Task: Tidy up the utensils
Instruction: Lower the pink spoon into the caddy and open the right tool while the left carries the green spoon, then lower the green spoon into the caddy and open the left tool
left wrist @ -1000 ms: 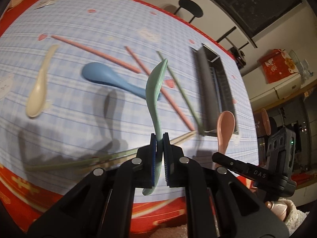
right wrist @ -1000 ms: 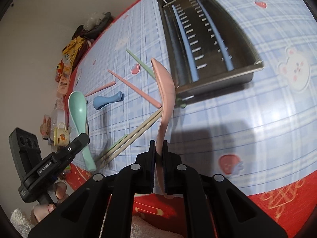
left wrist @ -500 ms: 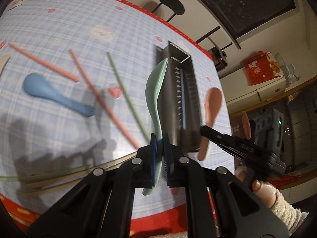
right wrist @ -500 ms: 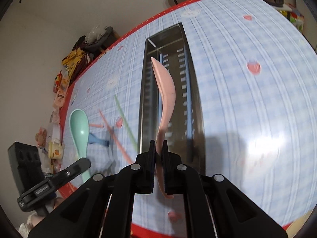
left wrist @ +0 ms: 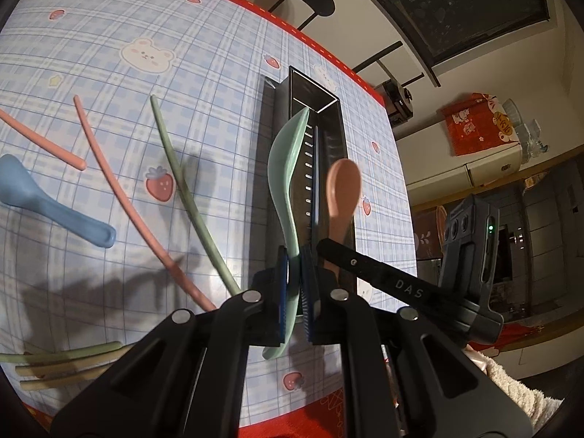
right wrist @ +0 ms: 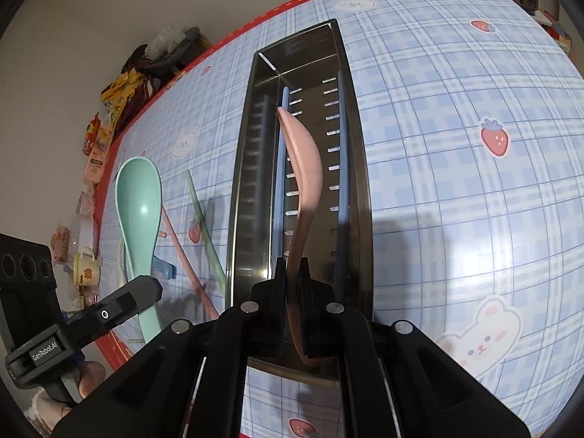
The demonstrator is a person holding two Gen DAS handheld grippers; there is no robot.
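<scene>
My left gripper (left wrist: 294,284) is shut on the handle of a mint green spoon (left wrist: 285,168), whose bowl hangs over the long metal utensil tray (left wrist: 272,153). Beside it, my right gripper (right wrist: 292,303) is shut on a pink spoon (right wrist: 304,171), held lengthwise above the tray's slotted bottom (right wrist: 330,135). Two blue chopsticks (right wrist: 279,168) lie inside the tray. In the left wrist view the pink spoon (left wrist: 343,186) shows above the right gripper's finger. In the right wrist view the green spoon (right wrist: 140,204) shows at the left.
On the blue checked tablecloth (left wrist: 109,54) lie a blue spoon (left wrist: 47,204), two pink chopsticks (left wrist: 124,197), a green chopstick (left wrist: 182,182) and several pale chopsticks (left wrist: 62,365) near the front edge. Snack packets (right wrist: 109,109) and a small mug (right wrist: 87,272) stand past the table's left side.
Both grippers have carried their spoons sideways across the table to the metal tray. The pink spoon now hangs over the tray's inside, the green one over its left wall.
</scene>
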